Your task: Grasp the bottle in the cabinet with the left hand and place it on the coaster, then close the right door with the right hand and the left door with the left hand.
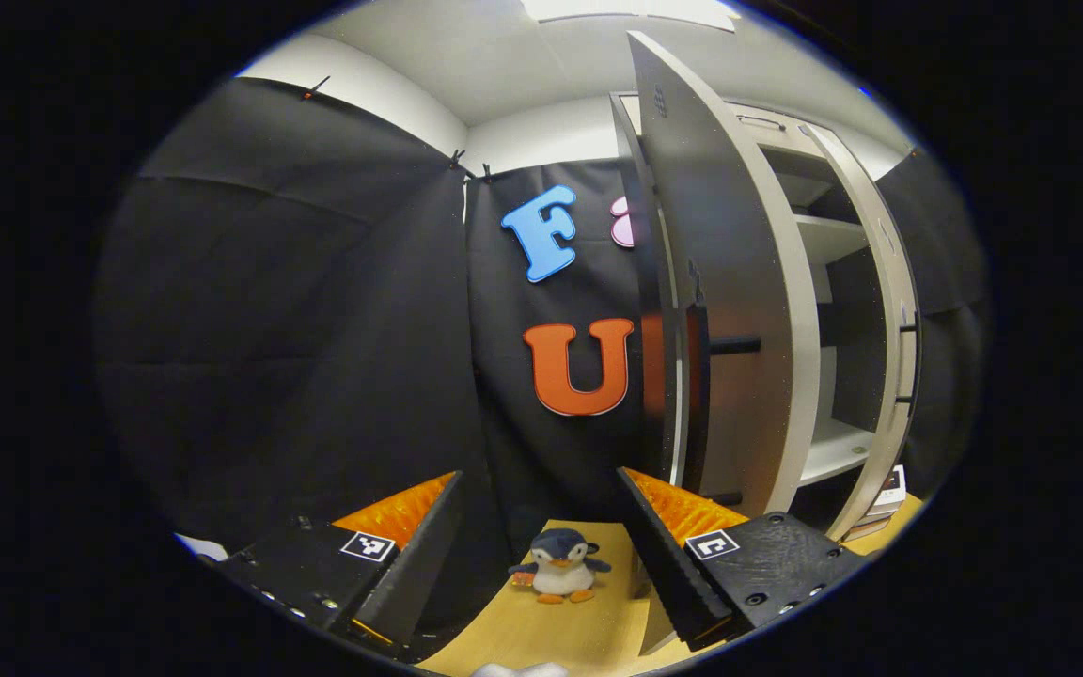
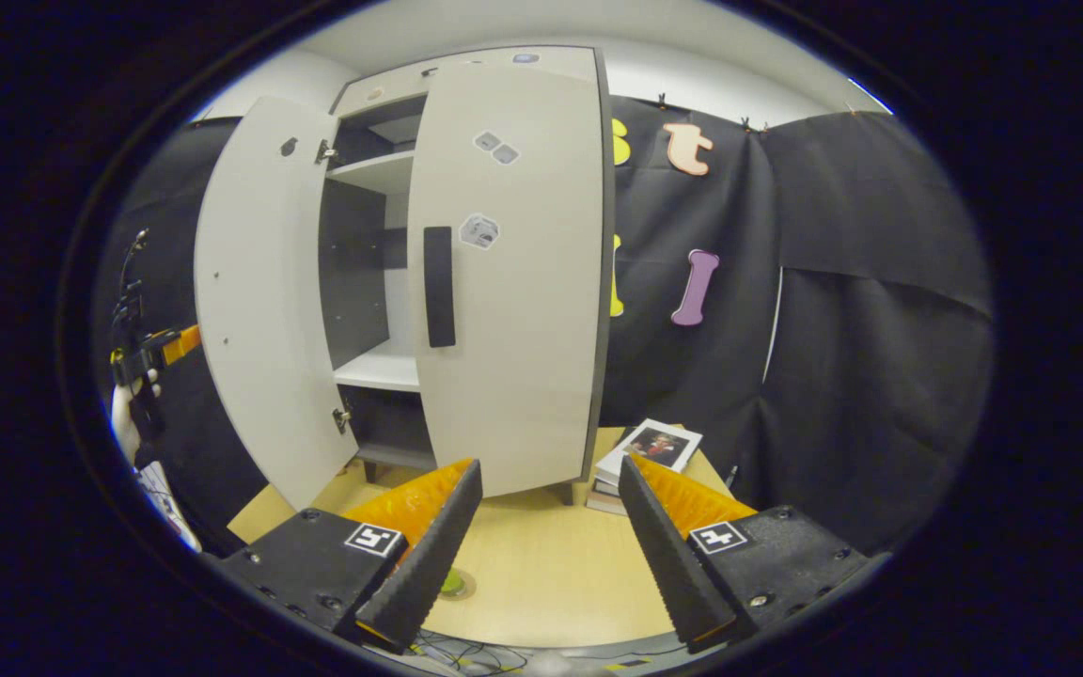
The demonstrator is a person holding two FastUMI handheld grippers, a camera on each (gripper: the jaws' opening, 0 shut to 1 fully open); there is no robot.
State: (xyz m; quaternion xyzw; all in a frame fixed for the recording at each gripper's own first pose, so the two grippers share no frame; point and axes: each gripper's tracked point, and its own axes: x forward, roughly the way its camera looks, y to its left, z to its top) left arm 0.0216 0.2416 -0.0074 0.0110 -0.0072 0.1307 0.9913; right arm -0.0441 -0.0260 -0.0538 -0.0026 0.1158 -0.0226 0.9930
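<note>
Both grippers stand wide open, holding nothing: left gripper (image 1: 541,555) faces the left door's (image 1: 720,282) edge, right gripper (image 2: 546,536) faces the nearly shut right door (image 2: 513,282). Bottle (image 2: 451,583) sits low centre on the table (image 2: 541,564).

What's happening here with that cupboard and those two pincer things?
A person is holding a claw in each hand in front of a white cabinet on a wooden table. The right door looks shut; the left door stands wide open. Both the right claw and the left claw are open and hold nothing. A toy penguin sits on the table.
</note>
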